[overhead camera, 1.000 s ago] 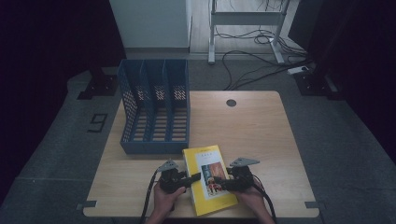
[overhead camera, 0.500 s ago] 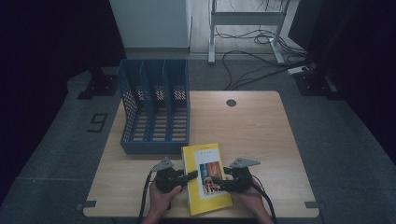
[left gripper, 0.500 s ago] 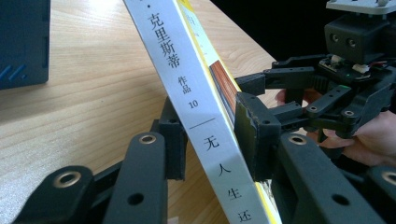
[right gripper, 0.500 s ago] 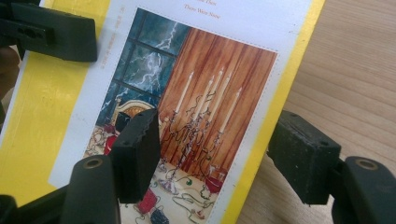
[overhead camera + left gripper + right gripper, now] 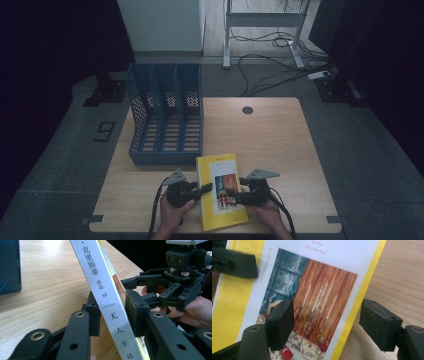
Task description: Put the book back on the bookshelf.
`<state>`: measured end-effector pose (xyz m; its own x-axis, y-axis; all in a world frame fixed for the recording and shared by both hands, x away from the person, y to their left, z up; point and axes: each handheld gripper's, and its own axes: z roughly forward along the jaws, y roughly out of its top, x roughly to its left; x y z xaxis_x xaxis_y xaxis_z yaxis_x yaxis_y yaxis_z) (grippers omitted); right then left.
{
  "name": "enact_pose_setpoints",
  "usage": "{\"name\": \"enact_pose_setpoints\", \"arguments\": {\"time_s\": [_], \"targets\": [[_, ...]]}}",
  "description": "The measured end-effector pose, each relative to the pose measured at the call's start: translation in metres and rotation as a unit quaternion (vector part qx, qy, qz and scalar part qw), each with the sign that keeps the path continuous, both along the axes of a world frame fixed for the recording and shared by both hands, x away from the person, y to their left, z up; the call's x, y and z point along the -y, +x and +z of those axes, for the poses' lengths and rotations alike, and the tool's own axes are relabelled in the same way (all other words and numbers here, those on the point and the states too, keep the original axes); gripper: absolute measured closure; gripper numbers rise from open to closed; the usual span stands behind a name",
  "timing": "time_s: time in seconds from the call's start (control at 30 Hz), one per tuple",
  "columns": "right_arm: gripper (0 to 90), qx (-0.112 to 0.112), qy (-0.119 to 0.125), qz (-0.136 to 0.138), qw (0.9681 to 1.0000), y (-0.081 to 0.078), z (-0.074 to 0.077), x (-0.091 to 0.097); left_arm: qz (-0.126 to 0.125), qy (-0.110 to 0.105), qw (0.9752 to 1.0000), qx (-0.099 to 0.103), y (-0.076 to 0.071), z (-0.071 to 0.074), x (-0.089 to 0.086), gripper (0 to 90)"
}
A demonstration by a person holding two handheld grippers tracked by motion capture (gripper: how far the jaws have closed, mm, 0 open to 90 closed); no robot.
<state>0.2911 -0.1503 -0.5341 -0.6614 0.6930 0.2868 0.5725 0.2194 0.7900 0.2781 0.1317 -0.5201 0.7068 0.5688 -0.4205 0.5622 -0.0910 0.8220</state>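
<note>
Your left gripper (image 5: pixel 202 190) has just been closing and now clamps the spine edge of the yellow book (image 5: pixel 220 192), one jaw on each side. Your right gripper (image 5: pixel 235 195) has just been opening; its jaws stand apart over the cover, one past the book's edge above the table (image 5: pixel 280 145)

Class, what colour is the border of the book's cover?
Yellow border on the book, best in the right gripper view.

Book (image 5: pixel 220 192) on table (image 5: pixel 280 145), file rack (image 5: pixel 167 117) behind
</note>
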Motion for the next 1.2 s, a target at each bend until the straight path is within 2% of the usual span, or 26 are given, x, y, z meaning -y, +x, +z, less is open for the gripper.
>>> {"name": "enact_pose_setpoints", "arguments": {"time_s": [0.37,0.5,0.53,0.67,0.7,0.77,1.03,1.13,1.2], "targets": [[26.6,-0.003,0.031,-0.001,0.9995,0.001,0.005,0.006,-0.014,0.002,0.9997,0.019,-0.005,0.006,0.005,67.2],[29.0,0.004,0.037,-0.004,0.9993,-0.001,0.01,0.008,-0.018,0.007,0.9992,0.034,-0.008,0.009,0.007,67.4],[29.7,0.008,0.039,-0.004,0.9992,-0.002,0.011,0.01,-0.022,0.014,0.9984,0.05,-0.012,0.013,0.009,67.4],[31.6,0.027,0.048,-0.007,0.9985,-0.006,0.02,0.013,-0.026,0.011,0.9975,0.065,-0.016,0.019,0.011,68.1],[31.6,0.027,0.048,-0.007,0.9985,-0.006,0.02,0.013,-0.026,0.011,0.9975,0.065,-0.016,0.019,0.011,68.4],[32.0,0.047,0.046,-0.009,0.9978,-0.009,0.025,0.013,-0.027,0.007,0.9969,0.074,-0.019,0.023,0.01,69.0],[32.0,0.079,0.033,-0.023,0.9961,-0.02,0.044,0.009,-0.035,0.001,0.9952,0.091,-0.026,0.037,0.011,71.4],[32.1,0.1,0.03,-0.029,0.9941,-0.027,0.054,0.008,-0.04,-0.005,0.9943,0.098,-0.03,0.042,0.01,72.7],[32.7,0.105,0.028,-0.032,0.9936,-0.029,0.056,0.008,-0.041,-0.006,0.9943,0.098,-0.03,0.043,0.01,73.3]]}}
